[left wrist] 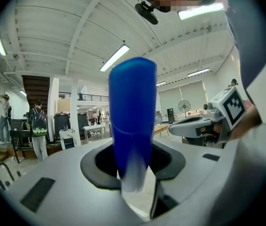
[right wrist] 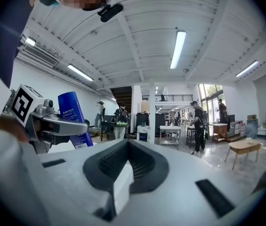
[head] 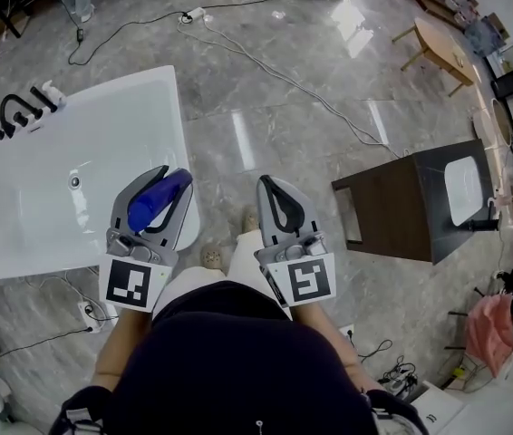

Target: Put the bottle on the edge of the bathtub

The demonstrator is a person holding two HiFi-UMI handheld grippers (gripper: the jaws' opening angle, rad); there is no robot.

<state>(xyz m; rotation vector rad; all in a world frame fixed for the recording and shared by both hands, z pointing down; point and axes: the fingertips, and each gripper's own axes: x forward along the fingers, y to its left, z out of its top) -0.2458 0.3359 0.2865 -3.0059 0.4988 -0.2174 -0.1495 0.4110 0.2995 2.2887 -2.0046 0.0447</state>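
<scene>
Low in the frame, the left gripper [head: 173, 178] has its fingers [head: 128, 196] clenched on the blue bottle [head: 155, 204] — it is carried in the air, not yet set down. Beside it, at the centre, the right gripper [head: 271, 185] is closed on nothing. Behind the bottle lies the lower right corner of the white bathtub [head: 177, 120]. The pick-up is done — I judge that placing the bottle on the edge and releasing it are left.

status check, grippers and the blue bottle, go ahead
Left gripper shut on the blue plastic bottle; right gripper shut, empty. Bottle held over the white bathtub near corner, not yet set down. Black tap fittings at the far end, clear of it.
</scene>
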